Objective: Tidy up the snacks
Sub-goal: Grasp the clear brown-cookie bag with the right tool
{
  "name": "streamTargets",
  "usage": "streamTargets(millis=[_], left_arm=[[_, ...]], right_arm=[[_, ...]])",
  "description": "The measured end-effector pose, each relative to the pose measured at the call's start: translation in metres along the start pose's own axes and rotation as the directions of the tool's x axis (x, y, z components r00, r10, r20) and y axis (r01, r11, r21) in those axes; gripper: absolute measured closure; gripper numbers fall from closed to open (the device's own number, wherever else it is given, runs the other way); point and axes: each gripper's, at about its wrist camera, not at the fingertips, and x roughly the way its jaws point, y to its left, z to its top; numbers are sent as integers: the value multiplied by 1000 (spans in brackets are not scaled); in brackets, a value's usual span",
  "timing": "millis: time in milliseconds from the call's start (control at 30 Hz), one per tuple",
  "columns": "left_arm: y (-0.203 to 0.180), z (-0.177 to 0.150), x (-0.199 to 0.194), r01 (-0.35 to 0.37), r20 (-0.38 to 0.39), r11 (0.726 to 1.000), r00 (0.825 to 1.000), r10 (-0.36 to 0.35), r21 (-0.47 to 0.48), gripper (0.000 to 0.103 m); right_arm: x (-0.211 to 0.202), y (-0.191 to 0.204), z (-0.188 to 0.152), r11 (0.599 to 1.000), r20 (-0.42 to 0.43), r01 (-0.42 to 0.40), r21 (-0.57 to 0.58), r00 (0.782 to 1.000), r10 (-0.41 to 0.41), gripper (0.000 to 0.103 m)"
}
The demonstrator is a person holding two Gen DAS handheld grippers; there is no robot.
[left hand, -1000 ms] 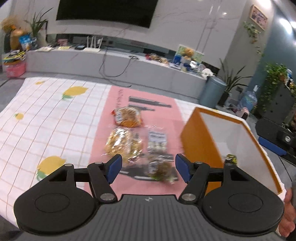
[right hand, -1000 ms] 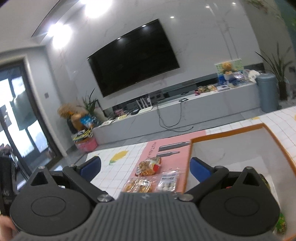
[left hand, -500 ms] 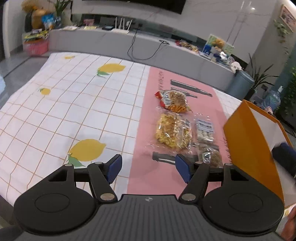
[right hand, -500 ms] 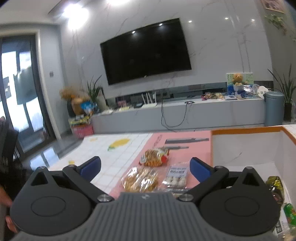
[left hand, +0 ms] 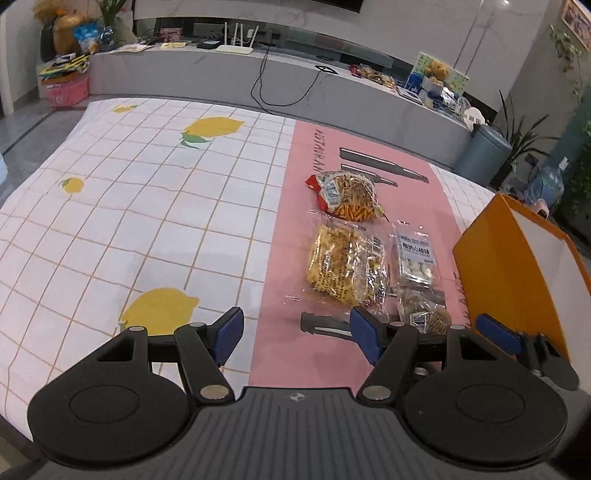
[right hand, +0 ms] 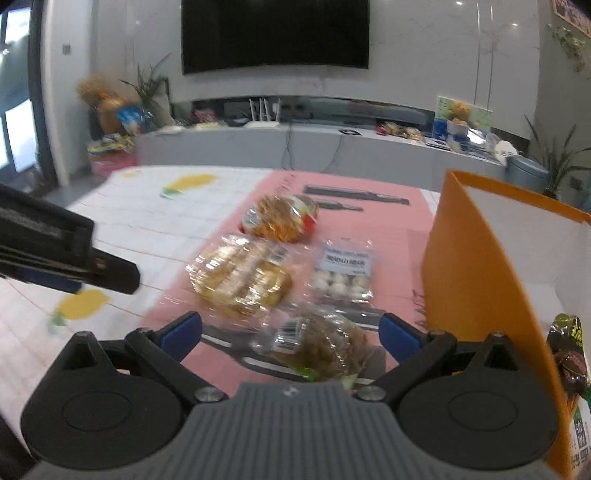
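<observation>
Four snack packets (left hand: 351, 266) lay on a pink mat (left hand: 280, 258) over the lemon-print surface (left hand: 129, 206), beside an orange box (left hand: 506, 280) at its right edge. Both the left gripper (left hand: 297, 328) and the right gripper (right hand: 290, 330) had fingers apart, empty. A television (right hand: 275, 33) hung beyond.

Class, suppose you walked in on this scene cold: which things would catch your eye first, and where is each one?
First, the cluster of snack bags on the pink mat: a red-edged bag of orange sticks farthest away, a yellow crinkly bag nearer, and a clear bag of white balls beside it. Right of them stands the tall orange box, open-topped. The right gripper hangs open over the nearest brown snack bag.
</observation>
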Motion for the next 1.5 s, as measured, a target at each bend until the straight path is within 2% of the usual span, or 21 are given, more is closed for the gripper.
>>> streamTargets(millis=[167, 300, 333, 400, 433, 467, 700, 1100, 1233, 1500], left_arm=[[-2, -3, 3, 1, -14, 1000, 1000, -1, -2, 26], [-1, -3, 3, -5, -12, 1000, 1000, 5, -2, 26], [-2, -3, 3, -5, -12, 1000, 1000, 5, -3, 26], [-1, -3, 3, 0, -17, 1000, 1000, 0, -4, 26], [-1, -3, 3, 1, -19, 1000, 1000, -1, -5, 26], [-2, -3, 3, 0, -20, 1000, 1000, 0, -5, 26], [-5, -7, 4, 0, -27, 1000, 1000, 0, 11, 26], [-1, -7, -3, 21, -11, 1000, 1000, -21, -3, 26], [-5, -4, -6, 50, 11, 999, 999, -51, 17, 26], [-18, 8, 9, 67, 3, 997, 998, -67, 27, 26]], right_arm=[[19, 2, -5, 998, -40, 58, -29, 997, -59, 3], [36, 2, -7, 997, -87, 55, -61, 994, -60, 5], [40, 1, -8, 997, -101, 51, -66, 993, -58, 7], [41, -4, -8, 999, -92, 35, -39, 995, -39, 24], [41, -5, -7, 998, -86, 43, -44, 995, -47, 29], [40, -4, -7, 997, -87, 51, -55, 995, -56, 38], [30, -3, -9, 995, -72, 59, -81, 995, -64, 47], [-19, 1, -7, 997, -14, 17, -80, 1000, -18, 49], [-42, -2, -4, 997, 14, -4, -77, 1000, 5, 49], [-61, -11, -2, 999, 43, -35, -38, 998, 37, 49]])
